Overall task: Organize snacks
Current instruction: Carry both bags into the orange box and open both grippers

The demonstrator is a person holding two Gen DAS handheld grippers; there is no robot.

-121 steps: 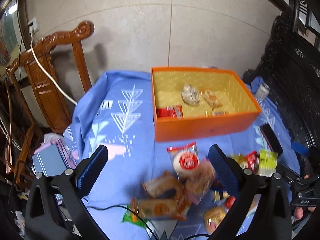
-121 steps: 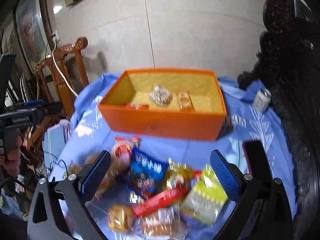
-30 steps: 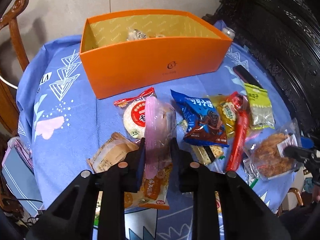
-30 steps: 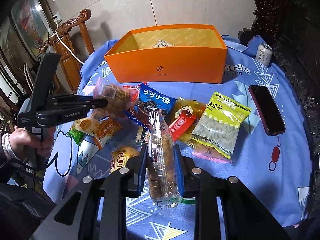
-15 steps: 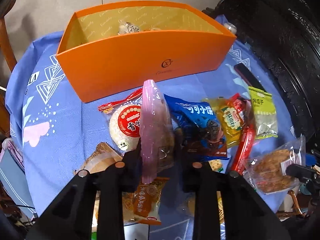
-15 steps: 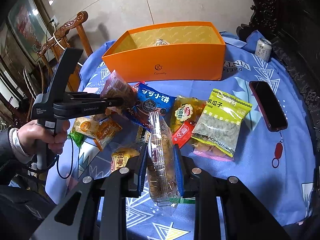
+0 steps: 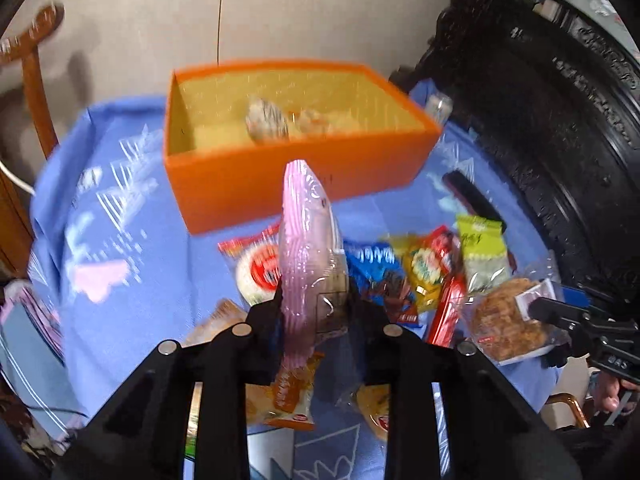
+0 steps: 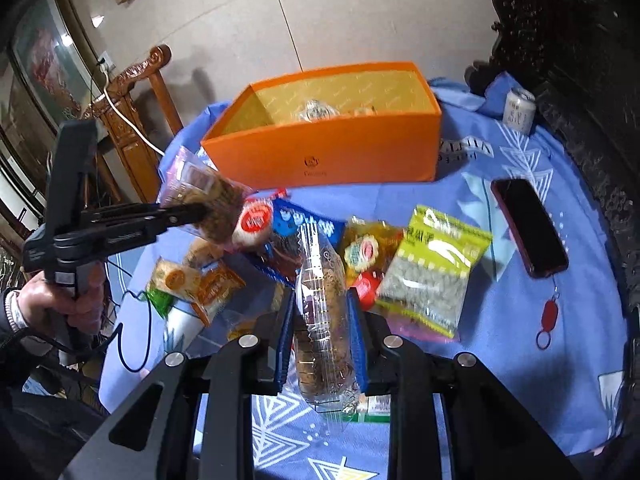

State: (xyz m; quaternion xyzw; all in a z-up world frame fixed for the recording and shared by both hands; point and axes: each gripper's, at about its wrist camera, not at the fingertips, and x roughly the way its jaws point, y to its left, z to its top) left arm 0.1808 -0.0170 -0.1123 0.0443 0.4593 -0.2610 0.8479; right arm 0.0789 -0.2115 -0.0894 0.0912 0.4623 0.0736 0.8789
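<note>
Box: the orange box (image 8: 340,148) sits at the far side of the blue cloth (image 8: 520,360), open at the top. A few wrapped snacks lie on its floor; I count two or three, but they are blurred.

Left gripper: the left gripper (image 7: 316,304) is closed on a pink pack (image 7: 308,248), held on edge and lifted off the table. From the other side it shows as a pink-backed bag of brown biscuits (image 8: 208,200), up in the air near the box's left front corner but not over the opening.

Right gripper: the right gripper (image 8: 322,336) is clamped on a clear pack (image 8: 324,312) of brown cake or biscuit. It is also held on edge, low above the pile and well short of the box.

Pile: between grippers and box lie a red-and-white round pack (image 8: 254,220), a blue bag (image 8: 296,232), a yellow bag (image 8: 364,248), a green seed bag (image 8: 432,268) and several orange-wrapped cakes (image 8: 200,280) at the left.

Bystanders: a phone (image 8: 528,228) and a can (image 8: 520,112) sit off to the right, not snacks to sort.

Done: only a small share, I'd say; the box is mostly bare.

Left: both held packs need carrying over the rim and dropping, then most of the pile after them.
</note>
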